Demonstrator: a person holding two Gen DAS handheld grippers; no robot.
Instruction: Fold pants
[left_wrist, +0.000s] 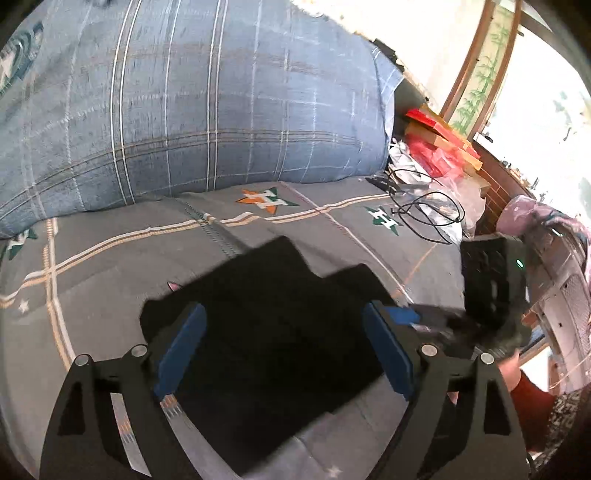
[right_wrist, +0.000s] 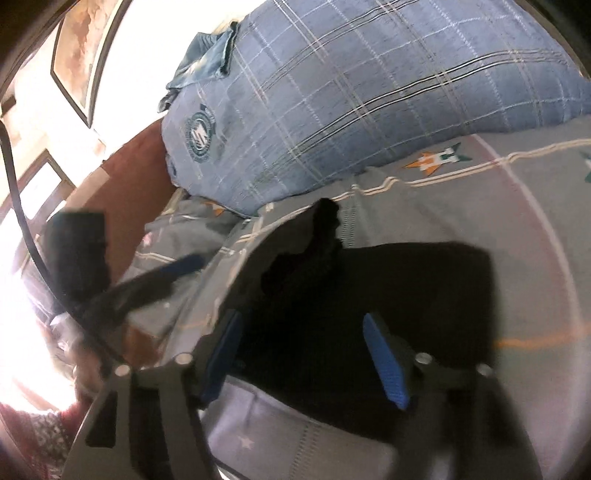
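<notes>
Left gripper (left_wrist: 284, 350) is seen with fingers (left_wrist: 181, 347) spread wide, nothing held; the black pants (left_wrist: 266, 332) lie flat on the bed (left_wrist: 110, 266) directly between and beyond the fingertips, already folded into a compact block with a stepped far edge. Right gripper (right_wrist: 303, 354) is likewise spread wide and empty, fingers (right_wrist: 386, 362) hovering over the pants (right_wrist: 369, 314), the cloth running under and past both fingertips; whether either pad touches the fabric cannot be told. A bunched black bit, likely a waistband or cuff, is seen sticking out beyond the left fingertip in the right view. Step in hand is judged as setting up another fold or a final tidy. For a good result, the near edge should be pinched at both corners at once, all layers caught together, then lifted low and carried evenly toward the far edge so the stack is not skewed; the stray bunched bit should be tucked in first. Beyond the pants, a blue plaid pillow (left_wrist: 203, 99) rests on the bed; right of the fingers in the left view, loose cables (left_wrist: 424, 210) lie well apart.
</notes>
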